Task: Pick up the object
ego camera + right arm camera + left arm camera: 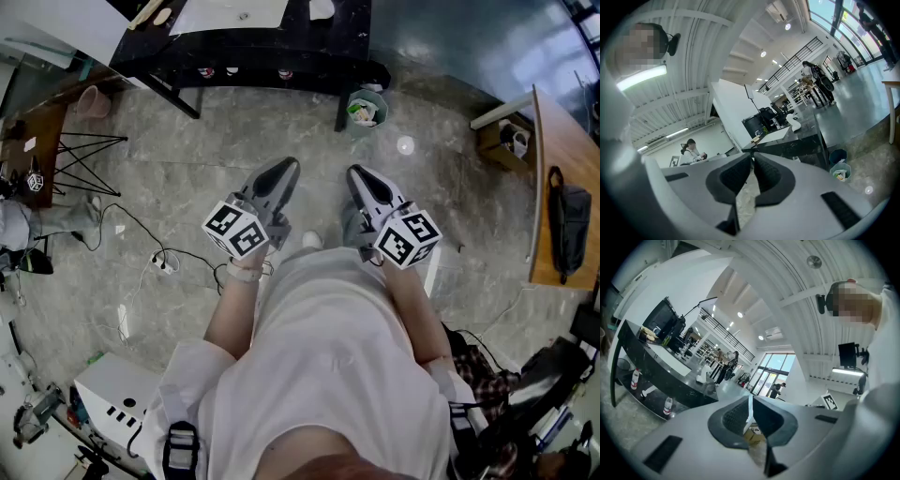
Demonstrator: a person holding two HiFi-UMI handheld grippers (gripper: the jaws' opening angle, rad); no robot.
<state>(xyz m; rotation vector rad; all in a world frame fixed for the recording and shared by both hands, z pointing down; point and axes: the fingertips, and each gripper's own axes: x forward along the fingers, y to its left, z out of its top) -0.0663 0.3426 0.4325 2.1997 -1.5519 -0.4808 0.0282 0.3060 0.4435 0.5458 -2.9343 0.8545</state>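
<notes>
Risks shoving, not grasping, at the black glossy table (328, 42) with grey left gripper (279, 171) and right gripper (364, 176) fingers pressed together, empty.

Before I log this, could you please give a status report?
Left gripper shut, empty. Right gripper shut, empty. Both above floor, short of the black table. Nothing picked up.
</notes>
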